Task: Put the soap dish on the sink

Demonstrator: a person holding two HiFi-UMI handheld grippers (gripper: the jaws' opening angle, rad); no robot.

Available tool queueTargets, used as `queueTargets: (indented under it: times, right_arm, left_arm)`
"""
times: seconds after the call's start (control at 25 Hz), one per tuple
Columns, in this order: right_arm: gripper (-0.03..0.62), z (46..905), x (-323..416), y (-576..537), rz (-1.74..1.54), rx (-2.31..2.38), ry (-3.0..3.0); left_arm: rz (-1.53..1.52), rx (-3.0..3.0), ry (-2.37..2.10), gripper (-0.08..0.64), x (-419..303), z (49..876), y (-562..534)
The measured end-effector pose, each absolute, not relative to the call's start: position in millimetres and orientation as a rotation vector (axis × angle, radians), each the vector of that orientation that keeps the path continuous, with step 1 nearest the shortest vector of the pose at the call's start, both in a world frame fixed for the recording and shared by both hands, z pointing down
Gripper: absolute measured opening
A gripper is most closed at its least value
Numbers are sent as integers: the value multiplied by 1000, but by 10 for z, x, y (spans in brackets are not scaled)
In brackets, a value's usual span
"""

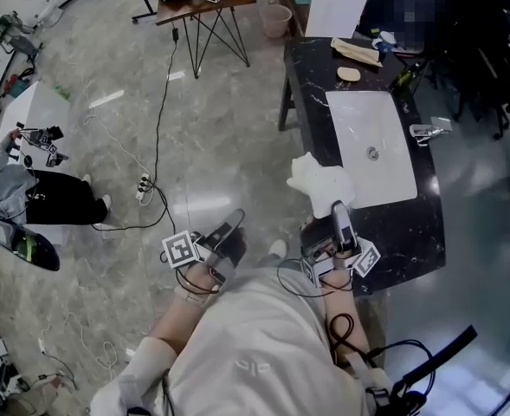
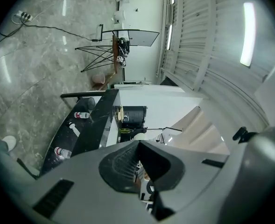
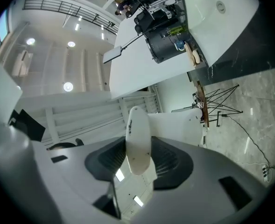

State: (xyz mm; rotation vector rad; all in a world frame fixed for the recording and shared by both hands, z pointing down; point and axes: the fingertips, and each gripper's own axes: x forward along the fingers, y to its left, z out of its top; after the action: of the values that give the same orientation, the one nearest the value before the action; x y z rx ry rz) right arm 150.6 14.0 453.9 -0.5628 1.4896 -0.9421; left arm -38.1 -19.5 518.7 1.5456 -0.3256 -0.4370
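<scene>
Soap dish [image 1: 317,178]: hanging in the air in the head view, by the near left part of the black tabletop [image 1: 410,232], resting on nothing and well short of the white sink [image 1: 358,120]. Being pinched by its near edge in the right gripper [image 1: 336,208], probably so that most of the dish is reaching out ahead and can be lowered flat before the gripper itself comes near the stone. Holding the left gripper [image 1: 231,234] low over the floor [image 1: 107,76], well apart from the dish, seemingly to leave a one-handed carry unhindered. Noting a bar of soap [image 1: 349,74] lying on the far rim beyond the sink, hence likely aiming the dish for a bare stretch of rim.

Turning to the left gripper view: showing the left gripper [image 2: 138,146] with its ribbed pads meeting at the tips and nothing caught between them, so idling; pointing roughly at the tabletop [image 2: 97,120], seen sideways.

Turning to the right gripper view: showing the right gripper [image 3: 138,160] clamped on the soap dish [image 3: 137,129], standing edge-on between the pads and jutting forward. Facing the sink [image 3: 221,17] and the dark tabletop [image 3: 263,45] far off at upper right, suggesting carrying is under way and placing not yet begun.
</scene>
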Motion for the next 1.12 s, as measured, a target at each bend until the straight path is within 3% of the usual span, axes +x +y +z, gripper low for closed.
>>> queueTargets:
  times: [0.52, 1.12]
  right_arm:
    - [178, 4526, 2230, -360, -922, -590, 1515]
    - [178, 4423, 2134, -749, -896, -676, 1542]
  left_arm:
    - [-407, 1553, -339, 8, 385, 5173, -639]
    - [-400, 1559, -273, 8, 304, 5068, -1163]
